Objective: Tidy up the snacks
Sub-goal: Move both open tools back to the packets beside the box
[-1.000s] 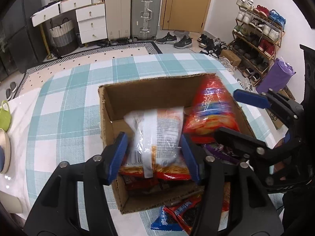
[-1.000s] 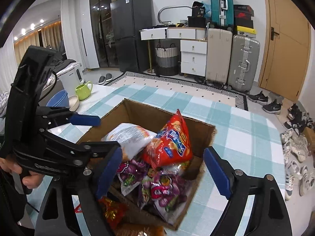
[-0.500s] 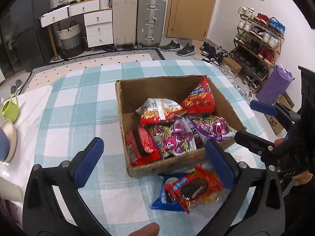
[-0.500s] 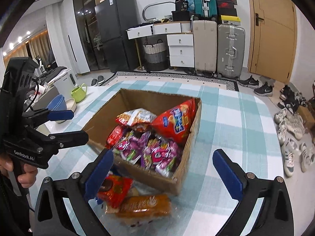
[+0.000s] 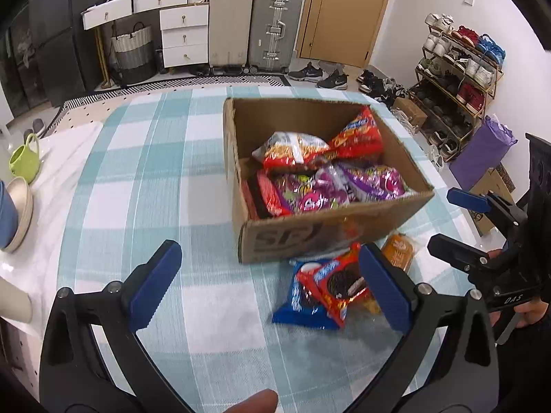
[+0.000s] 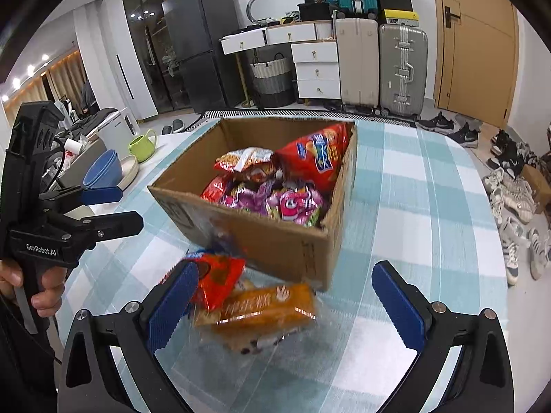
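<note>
A cardboard box (image 5: 330,234) (image 6: 261,237) on the checked tablecloth holds several snack bags: a white-and-orange bag (image 5: 292,148), a red chip bag (image 5: 358,134) and purple candy bags (image 5: 372,179). In front of the box lie a red cookie pack (image 5: 341,285) over a blue cookie pack (image 5: 299,306), and an orange biscuit pack (image 6: 268,306) (image 5: 397,251). My left gripper (image 5: 268,289) is open and empty, short of the box. My right gripper (image 6: 286,306) is open and empty, with the orange pack between its fingers' line of sight.
A green mug (image 5: 24,158) and stacked bowls (image 5: 13,213) stand at the table's left edge. A shoe rack (image 5: 458,79), suitcases (image 5: 255,24) and a drawer unit (image 5: 182,27) stand on the floor beyond the table.
My left gripper let go of the white-and-orange bag into the box, opened wide and drew back. My right gripper also drew back from the box toward the loose packs.
</note>
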Motion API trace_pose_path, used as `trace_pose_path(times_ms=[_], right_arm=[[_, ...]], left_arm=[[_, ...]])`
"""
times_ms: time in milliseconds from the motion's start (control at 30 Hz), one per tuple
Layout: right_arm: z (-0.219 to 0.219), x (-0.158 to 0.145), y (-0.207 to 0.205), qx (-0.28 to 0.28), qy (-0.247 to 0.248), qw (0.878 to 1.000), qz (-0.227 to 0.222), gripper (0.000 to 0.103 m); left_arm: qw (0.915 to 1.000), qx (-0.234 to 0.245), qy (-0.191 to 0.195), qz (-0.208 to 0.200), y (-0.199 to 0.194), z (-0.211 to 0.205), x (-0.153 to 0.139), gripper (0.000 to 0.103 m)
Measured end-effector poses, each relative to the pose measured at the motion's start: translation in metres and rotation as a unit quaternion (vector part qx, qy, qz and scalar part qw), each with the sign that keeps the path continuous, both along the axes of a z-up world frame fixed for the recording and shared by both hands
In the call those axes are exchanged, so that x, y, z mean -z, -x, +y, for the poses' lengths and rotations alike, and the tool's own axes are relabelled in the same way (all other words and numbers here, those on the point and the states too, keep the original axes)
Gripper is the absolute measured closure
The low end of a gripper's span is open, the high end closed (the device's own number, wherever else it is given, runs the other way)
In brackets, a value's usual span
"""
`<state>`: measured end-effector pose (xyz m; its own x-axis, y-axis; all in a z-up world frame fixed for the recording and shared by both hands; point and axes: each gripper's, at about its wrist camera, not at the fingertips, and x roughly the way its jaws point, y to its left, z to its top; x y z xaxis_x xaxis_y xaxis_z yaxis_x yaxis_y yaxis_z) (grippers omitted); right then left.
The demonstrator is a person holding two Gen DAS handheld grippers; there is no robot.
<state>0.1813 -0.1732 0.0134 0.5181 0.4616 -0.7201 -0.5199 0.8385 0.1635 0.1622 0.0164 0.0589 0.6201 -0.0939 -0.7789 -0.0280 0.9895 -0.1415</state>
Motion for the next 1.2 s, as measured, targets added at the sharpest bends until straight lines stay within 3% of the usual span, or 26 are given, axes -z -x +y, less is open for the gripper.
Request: trace_pose_path(times_ms=[467, 1200], right_arm=[[-0.002, 0.024, 0.01, 0.004, 0.002, 1.0, 0.03, 0.001], [-0.004, 0.043, 0.017, -0.005, 0.014, 0.998, 0.057, 0.001]], left_arm=[[0.9996, 0.013, 0.003, 0.026, 0.015, -0.01, 0.023, 0.001], [0.9976, 0.045, 0.006, 0.053, 0.005, -0.031, 0.046, 0.001]])
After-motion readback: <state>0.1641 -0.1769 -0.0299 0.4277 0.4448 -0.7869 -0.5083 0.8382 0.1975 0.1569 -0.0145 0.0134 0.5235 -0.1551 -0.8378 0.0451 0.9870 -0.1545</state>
